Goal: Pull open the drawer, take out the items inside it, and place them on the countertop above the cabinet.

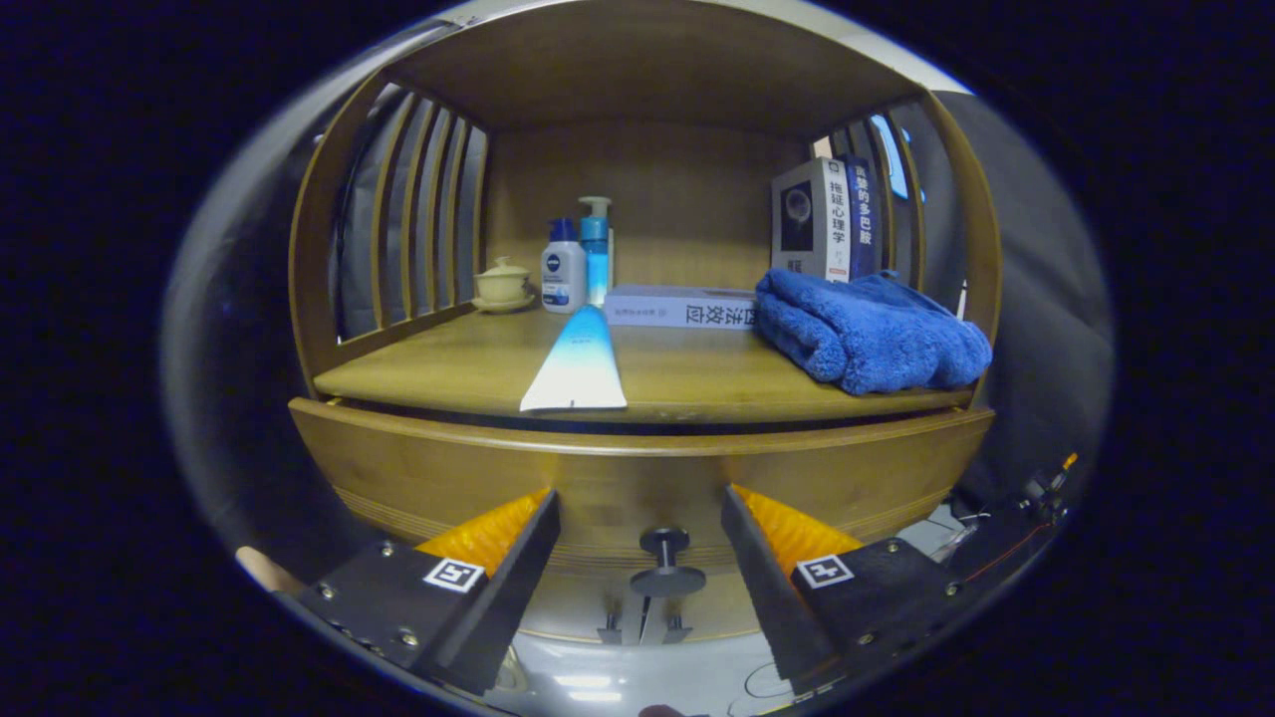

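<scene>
Tongs [641, 518] are held wide, gripping nothing, with the drawer knob [665, 563] seen between the fingers. The drawer [448, 468] front is just ahead. Farther, on the desk [468, 368], a tube [580, 363], blue towel [867, 334] and book [677, 307] are noted.

Brightness: dim overall, warm cast on the wooden cabinet [637, 468].
Light source: from above and in front; the table [468, 363] is lit evenly, the shelf roof and back wall darker.
Shadows: a dark band under the table edge above the drawer [418, 463]; soft shade behind the towel [867, 334].
Glare: pale reflections on the glossy floor [598, 687] between the claw [637, 558] fingers.
Distortion: strong fisheye; cabinet sides and drawer front bow outward.
Focus: tube [578, 368] and books [832, 219] fairly sharp; knob [664, 558] and fingers softer; rim smeared and dark.
</scene>
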Demonstrator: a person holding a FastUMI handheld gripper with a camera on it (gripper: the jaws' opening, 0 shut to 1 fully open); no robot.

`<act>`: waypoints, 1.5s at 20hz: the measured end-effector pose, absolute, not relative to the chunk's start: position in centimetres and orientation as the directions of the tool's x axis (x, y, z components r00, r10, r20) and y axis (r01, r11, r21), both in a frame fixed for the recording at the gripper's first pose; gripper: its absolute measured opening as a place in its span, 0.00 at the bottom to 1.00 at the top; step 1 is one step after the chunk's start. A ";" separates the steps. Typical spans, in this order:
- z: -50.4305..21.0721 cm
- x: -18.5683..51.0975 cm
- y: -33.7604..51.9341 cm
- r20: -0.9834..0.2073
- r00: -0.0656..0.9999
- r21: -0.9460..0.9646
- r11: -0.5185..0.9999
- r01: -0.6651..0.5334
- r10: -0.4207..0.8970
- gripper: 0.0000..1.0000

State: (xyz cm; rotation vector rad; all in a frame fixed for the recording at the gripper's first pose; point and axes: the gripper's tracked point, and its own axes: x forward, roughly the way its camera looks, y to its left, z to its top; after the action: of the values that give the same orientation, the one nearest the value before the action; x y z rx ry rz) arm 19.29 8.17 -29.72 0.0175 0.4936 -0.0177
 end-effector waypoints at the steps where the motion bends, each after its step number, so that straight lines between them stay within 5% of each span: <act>1: -29.7 19.5 8.1 -0.473 0.881 0.015 1.000 0.022 -0.012 0.98; 22: -30.6 19.8 7.8 -0.475 0.880 0.001 1.000 0.006 -0.005 0.98; 30: -25.8 16.0 5.1 -0.420 0.907 -0.073 0.997 -0.027 -0.006 0.98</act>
State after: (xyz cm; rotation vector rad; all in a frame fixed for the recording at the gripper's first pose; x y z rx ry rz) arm 16.01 5.14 -25.81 -0.0775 0.4338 0.0105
